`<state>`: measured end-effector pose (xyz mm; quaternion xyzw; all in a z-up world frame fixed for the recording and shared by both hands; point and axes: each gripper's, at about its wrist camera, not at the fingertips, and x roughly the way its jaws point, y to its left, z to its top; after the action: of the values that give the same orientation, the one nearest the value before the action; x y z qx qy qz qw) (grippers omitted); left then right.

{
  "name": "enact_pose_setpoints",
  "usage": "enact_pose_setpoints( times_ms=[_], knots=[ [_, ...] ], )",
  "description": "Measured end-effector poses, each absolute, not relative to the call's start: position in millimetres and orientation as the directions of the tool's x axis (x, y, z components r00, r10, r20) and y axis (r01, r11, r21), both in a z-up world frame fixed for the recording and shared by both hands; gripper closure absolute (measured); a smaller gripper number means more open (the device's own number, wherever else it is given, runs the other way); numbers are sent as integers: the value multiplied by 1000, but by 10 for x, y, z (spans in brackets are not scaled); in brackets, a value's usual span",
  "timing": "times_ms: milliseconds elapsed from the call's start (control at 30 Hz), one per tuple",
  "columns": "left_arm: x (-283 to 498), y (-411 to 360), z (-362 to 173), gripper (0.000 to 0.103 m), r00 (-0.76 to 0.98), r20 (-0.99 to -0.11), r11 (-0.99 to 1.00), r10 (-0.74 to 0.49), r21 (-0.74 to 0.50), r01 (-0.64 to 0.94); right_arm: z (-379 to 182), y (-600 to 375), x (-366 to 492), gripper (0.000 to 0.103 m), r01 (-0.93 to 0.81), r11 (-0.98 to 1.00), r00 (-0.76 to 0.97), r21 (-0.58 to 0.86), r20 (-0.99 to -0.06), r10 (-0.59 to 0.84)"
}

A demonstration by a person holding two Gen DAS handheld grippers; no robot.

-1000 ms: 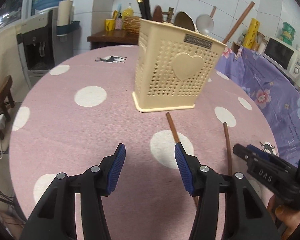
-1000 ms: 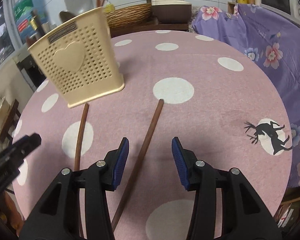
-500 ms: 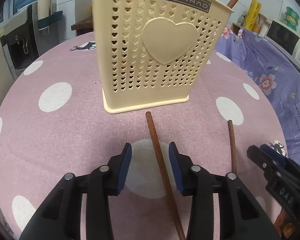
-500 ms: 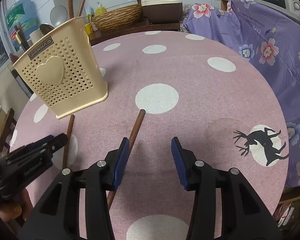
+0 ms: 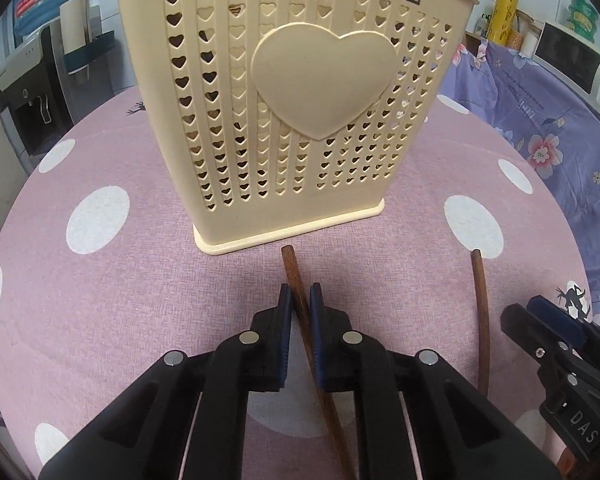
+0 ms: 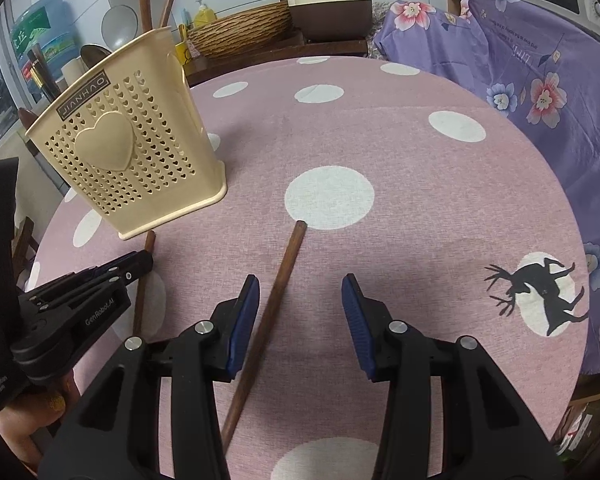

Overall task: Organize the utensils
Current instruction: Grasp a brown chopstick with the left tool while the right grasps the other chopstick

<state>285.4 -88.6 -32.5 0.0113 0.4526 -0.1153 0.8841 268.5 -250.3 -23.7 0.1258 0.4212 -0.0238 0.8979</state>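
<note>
A cream perforated utensil holder (image 5: 300, 112) with a heart stands on the pink dotted table; it also shows in the right wrist view (image 6: 128, 160), with wooden handles sticking out of it. Two brown wooden sticks lie in front of it. My left gripper (image 5: 300, 312) is shut on the left stick (image 5: 296, 280), near its far end. The right stick (image 5: 482, 312) lies to its right, and shows in the right wrist view (image 6: 276, 292). My right gripper (image 6: 300, 296) is open, low over the table, with that stick just inside its left finger. The left gripper also shows in the right wrist view (image 6: 132, 268).
The round table (image 6: 420, 208) ends close behind the grippers. A purple flowered cloth (image 6: 540, 60) covers something at the right. A wicker basket (image 6: 240, 32) and a rice cooker (image 6: 328, 8) stand on a shelf behind. A water dispenser (image 5: 32, 92) stands at the left.
My left gripper moved forward toward the holder and closed on the left stick. My right gripper shifted a little forward and stays open.
</note>
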Motion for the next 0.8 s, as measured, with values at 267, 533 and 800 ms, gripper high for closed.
enact_pose_setpoints(
  times_ms=[267, 533, 800],
  knots=[
    [2838, -923, -337, 93, 569, -799, 973, -196, -87, 214, -339, -2323, 2880, 72, 148, 973, 613, 177, -789, 51],
    [2836, -936, -343, 93, 572, -797, 973, -196, -86, 213, -373, -2273, 3024, 85, 167, 980, 615, 112, -789, -14],
    [2853, -958, -339, 93, 576, -795, 974, -189, -79, 211, -379, -2263, 3176, 92, 169, 982, 619, 83, -785, -40]
  ],
)
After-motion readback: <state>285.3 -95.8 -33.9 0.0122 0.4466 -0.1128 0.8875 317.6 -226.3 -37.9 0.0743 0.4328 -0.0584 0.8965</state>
